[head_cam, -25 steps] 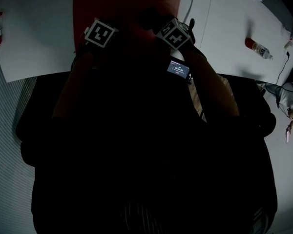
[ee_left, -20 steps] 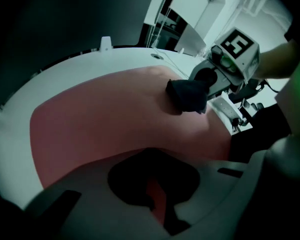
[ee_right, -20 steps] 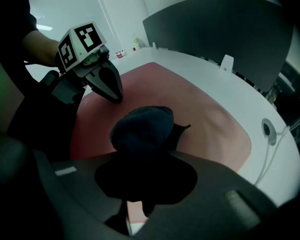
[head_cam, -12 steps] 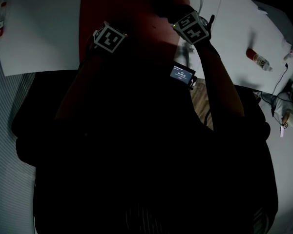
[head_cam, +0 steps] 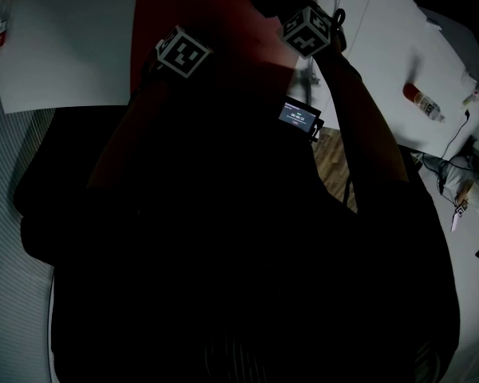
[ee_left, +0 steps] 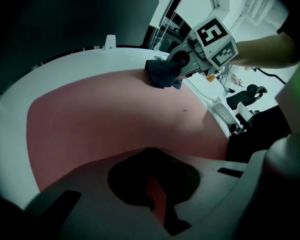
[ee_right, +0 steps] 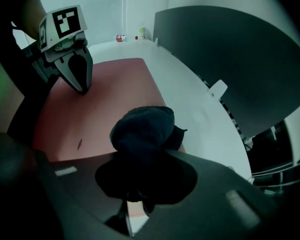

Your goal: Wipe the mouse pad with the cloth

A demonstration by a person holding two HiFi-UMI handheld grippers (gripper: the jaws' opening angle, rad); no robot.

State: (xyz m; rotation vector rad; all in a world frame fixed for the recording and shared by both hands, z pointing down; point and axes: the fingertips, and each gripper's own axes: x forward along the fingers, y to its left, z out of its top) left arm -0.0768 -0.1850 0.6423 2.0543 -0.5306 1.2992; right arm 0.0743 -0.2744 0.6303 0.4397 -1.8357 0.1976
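I see the white table (head_cam: 64,54) lying under the red mouse pad (ee_left: 105,119), with bare tabletop showing round the pad's sides. A dark curved panel (ee_right: 230,59) stands up beyond the pad's far edge. On the pad's left half I have the left gripper (ee_right: 81,86), jaws closed tip to tip with nothing between them, the tips touching the red surface. At the pad's far right edge I have the right gripper (ee_left: 172,69), jaws clamped on the dark cloth (ee_right: 142,129). The bunched cloth presses on the pad, partly overhanging its edge. A small red-capped bottle (head_cam: 421,102) lies on the table, well off the pad's right side.
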